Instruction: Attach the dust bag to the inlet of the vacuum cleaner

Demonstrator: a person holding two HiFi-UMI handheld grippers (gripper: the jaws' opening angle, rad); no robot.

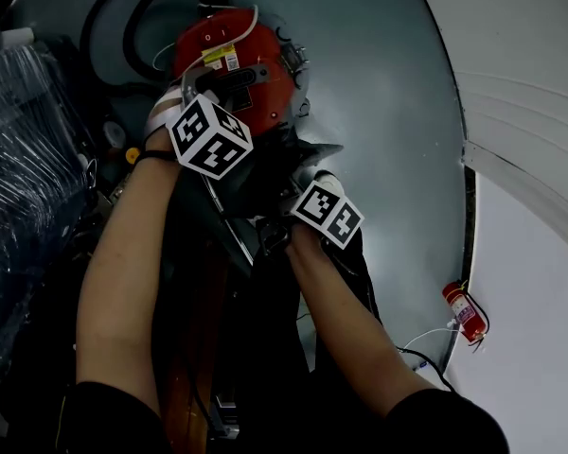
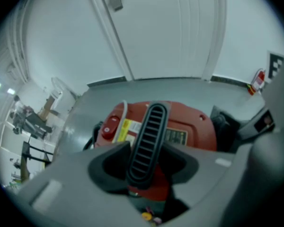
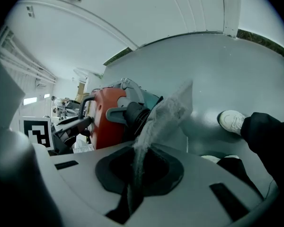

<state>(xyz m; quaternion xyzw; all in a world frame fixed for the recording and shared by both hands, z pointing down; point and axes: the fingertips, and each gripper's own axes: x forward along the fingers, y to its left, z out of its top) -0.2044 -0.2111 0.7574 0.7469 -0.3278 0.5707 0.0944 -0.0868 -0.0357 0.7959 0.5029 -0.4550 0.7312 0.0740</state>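
Observation:
The red vacuum cleaner lies on the grey floor. My left gripper is shut on its black ribbed carry handle, above the red body. My right gripper is shut on the grey fabric dust bag. The bag rises from the jaws to the vacuum's black inlet and lies against it. Whether the bag sits on the inlet I cannot tell. In the head view both grippers are close together at the vacuum's near side, and the bag is a dark mass between them.
A black hose loops behind the vacuum. Clear plastic hangers crowd the left side. A small red fire extinguisher stands by the white curved wall at the right. The person's white shoe rests on the floor near the bag.

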